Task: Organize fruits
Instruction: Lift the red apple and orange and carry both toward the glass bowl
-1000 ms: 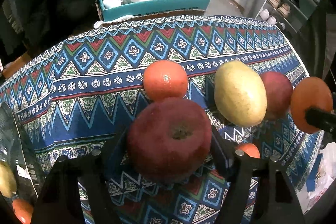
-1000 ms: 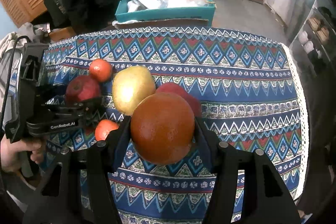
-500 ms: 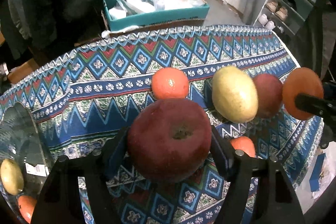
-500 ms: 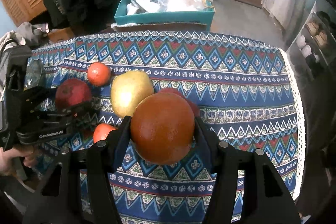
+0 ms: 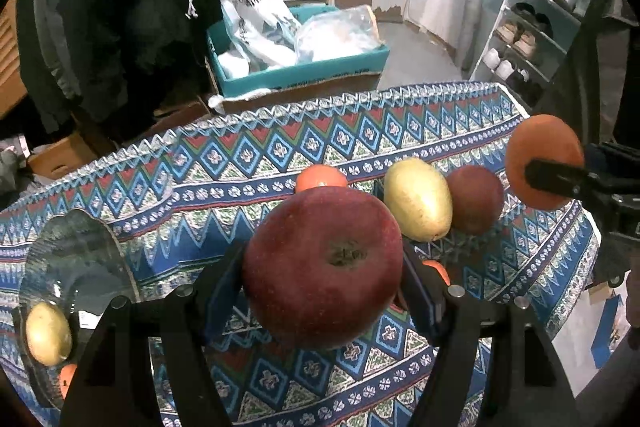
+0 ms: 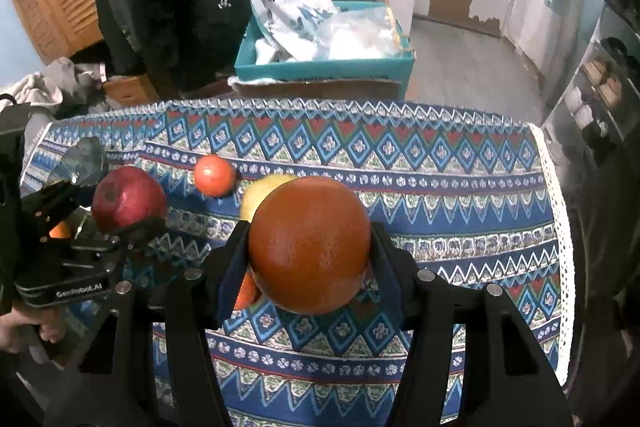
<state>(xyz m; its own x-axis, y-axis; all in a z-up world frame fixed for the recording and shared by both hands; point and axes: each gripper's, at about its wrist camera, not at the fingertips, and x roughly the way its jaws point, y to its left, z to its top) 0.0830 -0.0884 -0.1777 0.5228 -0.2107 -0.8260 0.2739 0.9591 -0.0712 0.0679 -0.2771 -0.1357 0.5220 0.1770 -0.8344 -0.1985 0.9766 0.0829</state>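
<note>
1. Fruit is in both grippers: the left gripper (image 5: pixel 322 267) has its jaws clamped on a dark red apple (image 5: pixel 322 265), stem hollow facing the camera, and the right gripper (image 6: pixel 310 247) grips a large orange (image 6: pixel 310 243). Both fruits hang clear above the patterned tablecloth (image 6: pixel 440 187).

2. Landmark for places: the glass bowl (image 5: pixel 76 255) at the tablecloth's left end. A yellow-green fruit (image 5: pixel 48 333) lies inside it with a bit of something orange (image 5: pixel 67 379) under it, so part of the sorting looks done.

3. Left on the cloth, well to the right of the bowl: a small tangerine (image 5: pixel 320 177), a yellow pear (image 5: pixel 418 199), a second red apple (image 5: pixel 474 199) touching the pear, and another small orange fruit (image 5: pixel 436 269) half hidden behind the left gripper's finger.

4. Judgement: roughly mid-task. Two fruits are lifted and, I would guess, bound for the bowl; four more wait on the cloth.

5. Left wrist view alone shows inside the bowl, and it shows the second red apple whole. It catches the right gripper only from the side, its finger crossing the orange.

6. Right wrist view alone shows the left gripper whole from the side, a hand (image 6: pixel 24 323) on its handle, and the apple's height over the cloth. The bowl is a mere sliver of glass there, beyond the left gripper; the pear peeps from behind the orange, and the second apple is hidden.

7. Beyond the table's far edge in both views stands a teal box (image 6: pixel 320 67) with white bags.
</note>
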